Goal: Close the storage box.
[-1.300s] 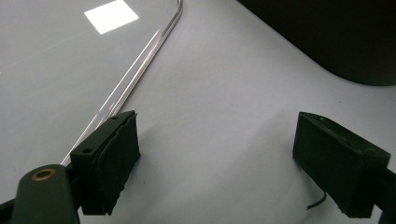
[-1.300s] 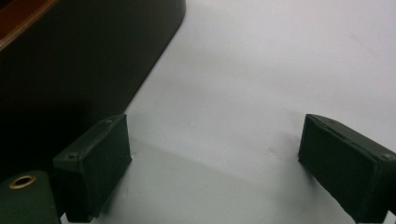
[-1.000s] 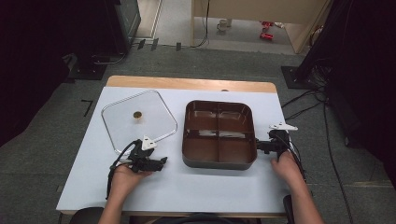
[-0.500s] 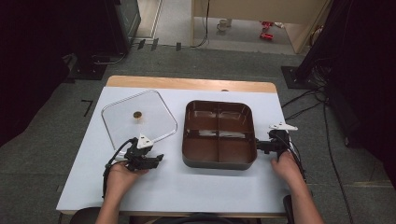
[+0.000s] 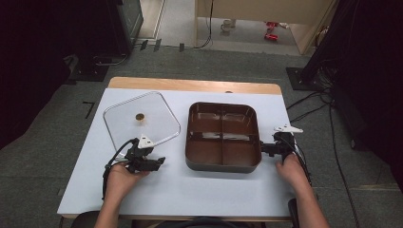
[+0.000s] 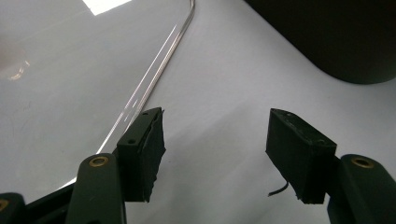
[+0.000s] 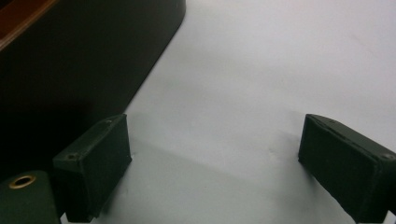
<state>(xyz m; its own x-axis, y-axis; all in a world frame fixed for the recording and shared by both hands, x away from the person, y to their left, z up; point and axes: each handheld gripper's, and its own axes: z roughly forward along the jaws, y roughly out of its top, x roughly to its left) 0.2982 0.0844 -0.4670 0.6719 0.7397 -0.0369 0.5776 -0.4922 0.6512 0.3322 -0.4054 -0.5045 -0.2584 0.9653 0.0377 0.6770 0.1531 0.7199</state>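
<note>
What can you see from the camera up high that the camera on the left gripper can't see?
The high view alone takes in the brown pot's four compartments, the little knob on the clear lid, both hands, and the right gripper beside the pot. The left gripper view alone gives a close look at the left gripper's pads, standing apart with nothing between them; its jaws have just been opening. Both share the lid's edge, the pot's dark outer wall and the white table.

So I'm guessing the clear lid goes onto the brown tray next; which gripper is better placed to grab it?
Left. The left gripper sits open right at the glass lid edge; the right gripper is beyond the tray.
</note>
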